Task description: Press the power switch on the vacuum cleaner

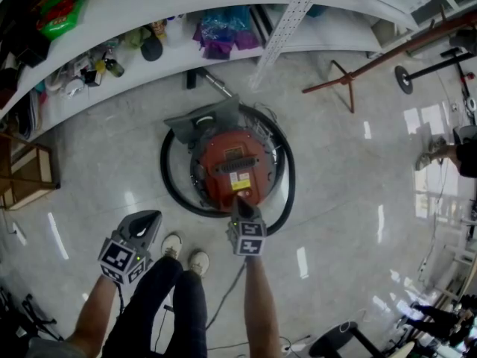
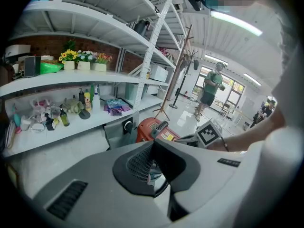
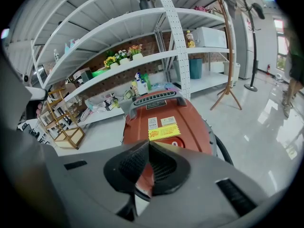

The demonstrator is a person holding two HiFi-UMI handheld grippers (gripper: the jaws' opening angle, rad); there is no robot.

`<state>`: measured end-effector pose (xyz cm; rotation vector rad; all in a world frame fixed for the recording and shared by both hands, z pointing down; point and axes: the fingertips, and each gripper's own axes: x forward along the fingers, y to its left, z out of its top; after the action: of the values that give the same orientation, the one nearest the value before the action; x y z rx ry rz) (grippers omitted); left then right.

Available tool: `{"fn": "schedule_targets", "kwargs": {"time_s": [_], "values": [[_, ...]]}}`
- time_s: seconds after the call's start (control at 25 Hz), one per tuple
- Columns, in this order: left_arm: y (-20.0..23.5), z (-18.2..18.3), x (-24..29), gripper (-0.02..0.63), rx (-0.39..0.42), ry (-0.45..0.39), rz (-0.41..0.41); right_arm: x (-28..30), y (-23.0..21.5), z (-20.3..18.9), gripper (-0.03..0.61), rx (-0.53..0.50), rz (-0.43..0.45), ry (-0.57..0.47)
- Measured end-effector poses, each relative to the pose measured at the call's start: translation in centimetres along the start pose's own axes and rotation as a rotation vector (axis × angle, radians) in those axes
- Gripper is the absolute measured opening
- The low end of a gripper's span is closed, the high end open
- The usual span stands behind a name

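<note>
Pressing stage: judged to be the approach. The right tool (image 3: 149, 146) hangs over the end of the vacuum cleaner (image 3: 164, 115) nearest to it; whether it touches the shell cannot be told.
Right tool: the jaws meet with nothing between them, so the tip is one blunt point.
Left tool (image 2: 153, 144): the jaws likewise meet and are empty. It is held aside, well apart from the vacuum cleaner, which lies ahead of it and to its right.
Vacuum cleaner: a red canister on the floor (image 1: 358, 200), ahead of and below the right tool. A black hose (image 1: 168, 181) loops around it, and a grey handle (image 3: 159, 98) sits at the end far from the tool.
Power switch (image 3: 178, 144): probably the small round button just beyond the right tool's tip and slightly to its right, on the tool's side of the yellow label (image 3: 164, 132). It is partly hidden by the tool.
Handling: the shell looks hard, glossy and rigid, and the body is likely heavy enough to stay put under a press. The switch probably gives only a short, sprung travel.
Point of contact: no grasp is needed. The closed tip should go squarely on the button's centre and push straight down.
Risk: an off-centre tip may skid on the smooth plastic.
</note>
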<state>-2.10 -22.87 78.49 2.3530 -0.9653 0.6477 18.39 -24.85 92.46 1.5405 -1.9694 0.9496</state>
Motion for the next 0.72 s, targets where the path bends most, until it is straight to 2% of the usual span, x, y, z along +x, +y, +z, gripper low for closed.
{"fn": "schedule_targets", "kwargs": {"time_s": [0.2, 0.72], "values": [[0.0, -0.1, 0.1, 0.008, -0.001, 0.0, 0.001, 0.5, 0.6, -0.5, 0.005, 0.007, 0.026, 0.018], [0.2, -0.4, -0.2, 0.008, -0.003, 0.003, 0.01, 0.9, 0.8, -1.2, 0.011, 0.047, 0.02, 0.011]]}}
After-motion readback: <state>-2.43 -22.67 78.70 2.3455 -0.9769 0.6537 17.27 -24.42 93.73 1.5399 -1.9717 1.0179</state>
